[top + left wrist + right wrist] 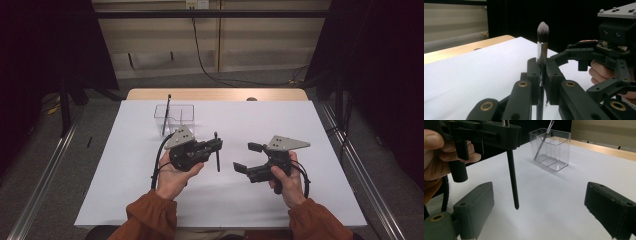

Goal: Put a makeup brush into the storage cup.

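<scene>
Two grippers over the white table point(125, 190), one per hand. We take the clear organizer point(174, 113) at the table's far side as our landmark and go left to right.

Organizer: rectangular, with compartments, standing upright on the sheet. One thin dark stick point(166, 114) leans in it, its top poking above the rim. In the right gripper view the same organizer point(552, 148) shows that stick point(544, 138) slanted inside; we cannot tell which compartment.

Left gripper point(216, 145): nearer us than the organizer and just to its right. Its jaws are together, clamped on the brush point(217, 152). In the left gripper view the brush point(542, 47) stands upright between the pads, with the silver ferrule and the pale-tipped bristles above the grip and the black handle running down below it. In the right gripper view the handle's end point(513, 182) hangs free above the sheet, not touching it. The left hand point(172, 177) wraps the gripper body from below; the grey plate sits on top.

Right gripper point(247, 157): farther right of the organizer and nearer us, well apart from it. Its jaws are apart, with nothing between them. In its own view both pads stand wide, one at each side, with bare sheet in the gap. It points toward the brush, close but clear of it. The right hand point(287, 180) grips it from below.
</scene>
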Motion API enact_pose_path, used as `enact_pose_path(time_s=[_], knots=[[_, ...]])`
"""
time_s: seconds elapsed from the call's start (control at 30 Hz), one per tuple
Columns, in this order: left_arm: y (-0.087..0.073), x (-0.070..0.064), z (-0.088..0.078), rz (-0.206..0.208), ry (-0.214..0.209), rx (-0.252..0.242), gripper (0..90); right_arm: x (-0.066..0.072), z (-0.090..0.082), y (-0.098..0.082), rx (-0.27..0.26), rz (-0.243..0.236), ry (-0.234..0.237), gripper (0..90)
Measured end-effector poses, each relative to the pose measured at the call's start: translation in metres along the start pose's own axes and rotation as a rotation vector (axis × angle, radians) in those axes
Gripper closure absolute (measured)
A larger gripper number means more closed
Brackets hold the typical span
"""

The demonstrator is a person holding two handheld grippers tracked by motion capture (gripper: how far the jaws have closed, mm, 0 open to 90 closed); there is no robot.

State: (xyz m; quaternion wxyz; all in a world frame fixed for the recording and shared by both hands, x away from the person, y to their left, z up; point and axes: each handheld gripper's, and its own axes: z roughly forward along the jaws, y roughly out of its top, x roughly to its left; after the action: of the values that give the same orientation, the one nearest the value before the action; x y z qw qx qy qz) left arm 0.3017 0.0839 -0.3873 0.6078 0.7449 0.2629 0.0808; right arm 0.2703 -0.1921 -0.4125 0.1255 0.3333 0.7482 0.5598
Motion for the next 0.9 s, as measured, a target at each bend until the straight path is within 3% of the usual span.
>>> enact_pose_path(time_s=[0.23, 0.43, 0.7, 0.9], knots=[[-0.002, 0.006, -0.011, -0.005, 0.015, 0.007, 84.0, -0.004, -0.007, 0.0, -0.028, -0.005, -0.077, 9.0], [-0.002, 0.014, -0.023, -0.009, 0.06, -0.001, 84.0, -0.011, -0.019, -0.001, -0.078, -0.001, -0.117, 9.2], [0.006, 0.027, -0.045, -0.009, 0.112, -0.033, 84.0, -0.025, -0.042, -0.015, -0.085, 0.038, -0.177, 8.3], [0.012, 0.035, -0.058, -0.014, 0.138, -0.056, 84.0, -0.028, -0.057, -0.021, -0.096, 0.038, -0.214, 6.9]])
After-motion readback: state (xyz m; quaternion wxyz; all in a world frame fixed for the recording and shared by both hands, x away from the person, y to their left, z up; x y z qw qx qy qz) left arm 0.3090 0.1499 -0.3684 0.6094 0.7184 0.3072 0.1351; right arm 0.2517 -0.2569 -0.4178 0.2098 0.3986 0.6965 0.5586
